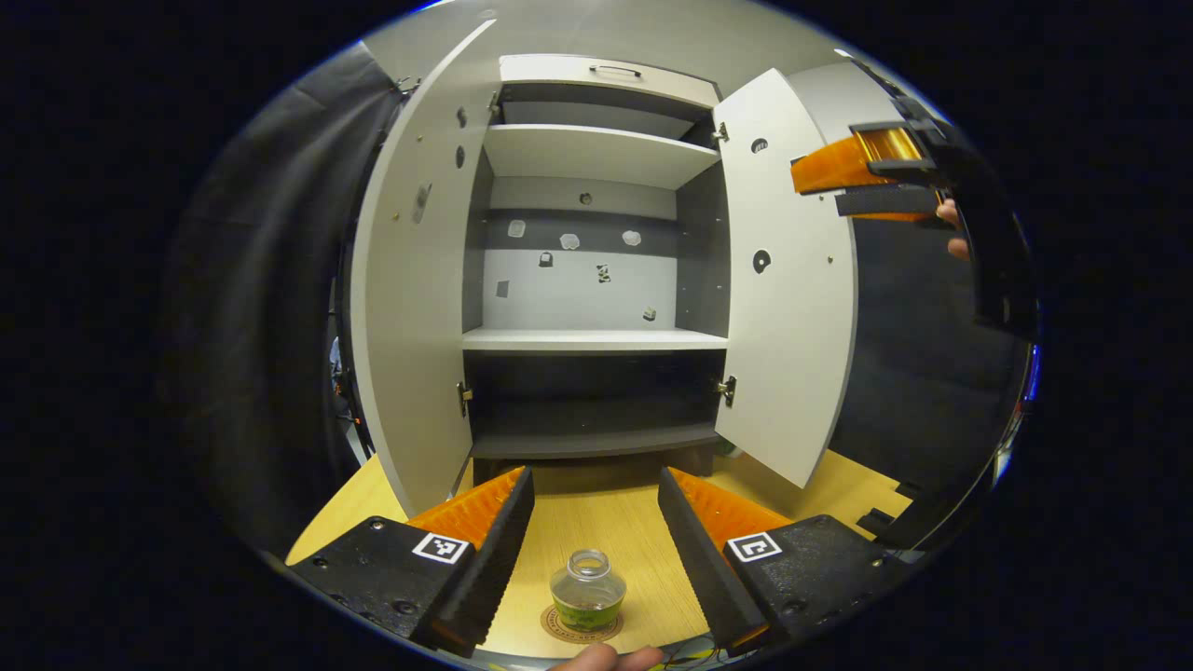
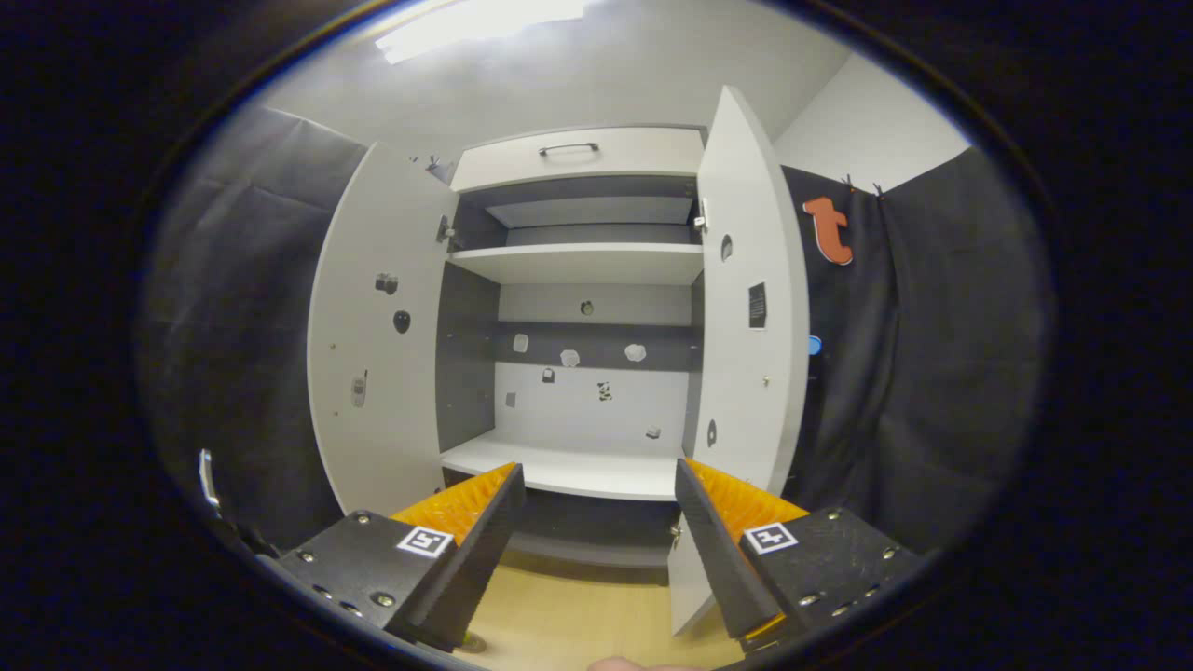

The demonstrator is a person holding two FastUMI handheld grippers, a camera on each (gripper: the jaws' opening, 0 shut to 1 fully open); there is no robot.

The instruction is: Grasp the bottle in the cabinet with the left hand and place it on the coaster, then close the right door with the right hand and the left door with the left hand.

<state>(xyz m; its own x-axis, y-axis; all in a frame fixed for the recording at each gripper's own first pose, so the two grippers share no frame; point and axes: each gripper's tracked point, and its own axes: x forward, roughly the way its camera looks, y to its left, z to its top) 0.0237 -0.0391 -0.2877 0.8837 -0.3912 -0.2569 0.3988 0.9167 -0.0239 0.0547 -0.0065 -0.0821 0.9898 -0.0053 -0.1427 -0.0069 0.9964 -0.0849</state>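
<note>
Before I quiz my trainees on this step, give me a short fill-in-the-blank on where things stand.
1. The bottle stands on the ____ on the wooden table.
2. Both cabinet doors, left door and right door, are ____.
3. The left gripper has its jaws ____, apart from the bottle.
4. The bottle has no ____ on its mouth.

Missing words: coaster; open; open; cap
</note>
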